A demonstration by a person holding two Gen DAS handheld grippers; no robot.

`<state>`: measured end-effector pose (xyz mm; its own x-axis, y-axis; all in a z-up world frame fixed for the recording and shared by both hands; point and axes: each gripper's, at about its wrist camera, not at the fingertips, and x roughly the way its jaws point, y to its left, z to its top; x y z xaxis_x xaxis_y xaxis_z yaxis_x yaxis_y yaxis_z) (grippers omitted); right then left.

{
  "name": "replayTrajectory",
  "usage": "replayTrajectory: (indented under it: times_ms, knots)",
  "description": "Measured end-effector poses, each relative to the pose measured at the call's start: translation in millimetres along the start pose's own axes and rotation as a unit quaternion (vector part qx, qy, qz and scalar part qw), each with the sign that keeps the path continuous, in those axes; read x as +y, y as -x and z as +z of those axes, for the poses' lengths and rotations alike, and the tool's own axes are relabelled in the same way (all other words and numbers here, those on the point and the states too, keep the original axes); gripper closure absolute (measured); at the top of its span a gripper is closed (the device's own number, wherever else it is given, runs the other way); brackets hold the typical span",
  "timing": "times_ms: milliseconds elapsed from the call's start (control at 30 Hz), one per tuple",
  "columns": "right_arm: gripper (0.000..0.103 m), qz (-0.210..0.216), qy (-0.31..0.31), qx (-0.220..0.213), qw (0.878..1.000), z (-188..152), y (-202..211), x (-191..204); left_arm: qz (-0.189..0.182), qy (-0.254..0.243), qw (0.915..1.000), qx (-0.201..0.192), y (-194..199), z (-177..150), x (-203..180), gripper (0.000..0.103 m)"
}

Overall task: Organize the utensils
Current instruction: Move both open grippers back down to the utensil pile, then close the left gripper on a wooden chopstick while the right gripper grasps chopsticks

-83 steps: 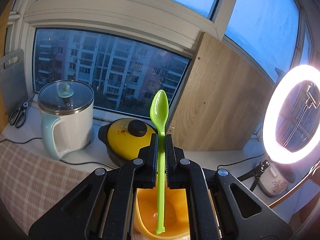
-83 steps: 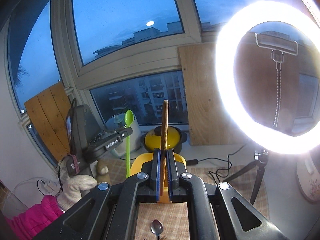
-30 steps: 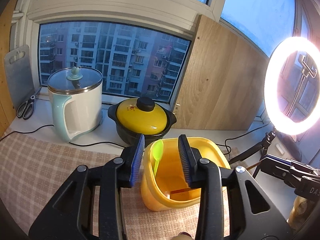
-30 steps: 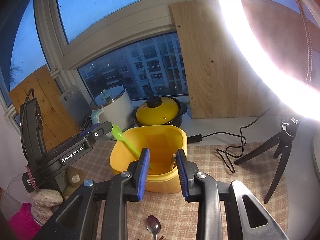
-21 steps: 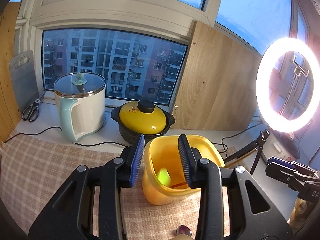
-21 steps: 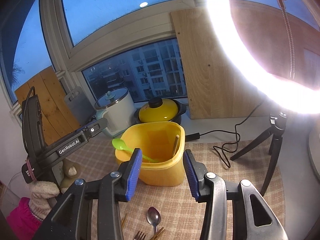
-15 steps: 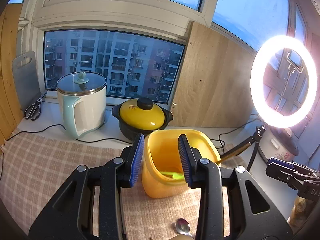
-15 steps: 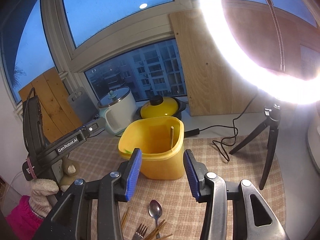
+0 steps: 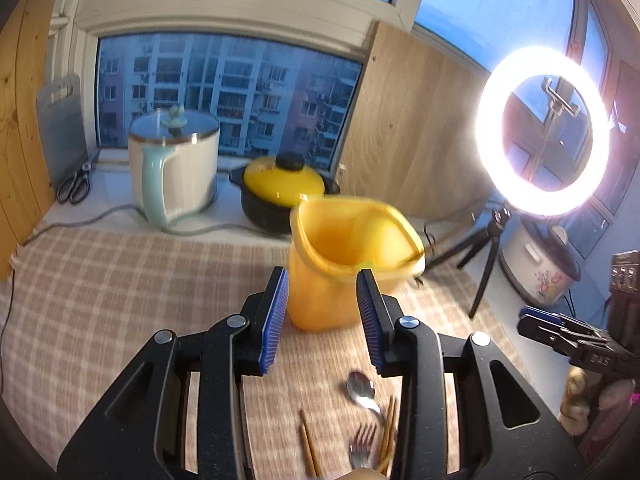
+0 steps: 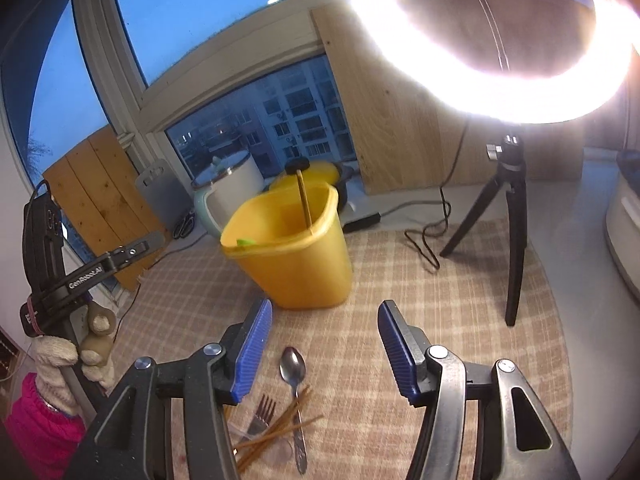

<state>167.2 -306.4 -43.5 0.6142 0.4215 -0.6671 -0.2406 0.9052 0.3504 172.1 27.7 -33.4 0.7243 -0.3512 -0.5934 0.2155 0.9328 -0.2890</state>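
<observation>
Right wrist view shows the yellow bin (image 10: 296, 256) upright on the checked cloth (image 10: 460, 320), a chopstick (image 10: 303, 200) and green spoon (image 10: 246, 242) inside. Nearer lie a metal spoon (image 10: 294, 376), fork (image 10: 258, 414) and loose chopsticks (image 10: 280, 428), overlapping. Right gripper (image 10: 326, 350), jaws just widened, holds nothing; left gripper (image 9: 322, 320) is part open, empty. Grabbing that tangle probably drags neighbours or slips.

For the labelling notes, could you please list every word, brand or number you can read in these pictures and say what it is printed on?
"GenRobot.AI": white lettering along the side of the left gripper, seen from the right wrist view.
Markings on the side of the right gripper, seen from the left wrist view: too blurred to read.
Small white label on the dark body behind the left gripper: too small to read.
</observation>
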Motion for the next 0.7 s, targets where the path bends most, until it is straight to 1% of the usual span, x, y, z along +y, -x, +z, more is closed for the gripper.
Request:
replayTrajectory:
  times_ms: [267,433,500,567,700]
  knots:
    - [0.045,0.041,-0.024,0.070,0.996,-35.4,-15.2,-21.0,0.006,0.023,0.9987,0.046,14.8,-46.3,0.9,0.068]
    - [0.045,0.061,-0.044,0.117,0.990,-61.3,-28.6,-28.2,-0.004,0.024,0.9953,0.094,16.7,-75.9,-4.0,0.068]
    - [0.047,0.064,-0.049,0.130,0.988,-68.8,-33.5,-29.2,-0.010,0.011,0.9935,0.113,16.7,-86.9,-8.6,0.068]
    - [0.054,0.069,-0.058,0.143,0.986,-75.3,-38.7,-29.1,-0.018,-0.011,0.9910,0.132,15.5,-96.4,-15.4,0.068]
    - [0.057,0.083,-0.092,0.159,0.979,-84.3,-47.6,-30.3,-0.046,-0.058,0.9826,0.170,7.4,-114.6,-29.7,0.068]
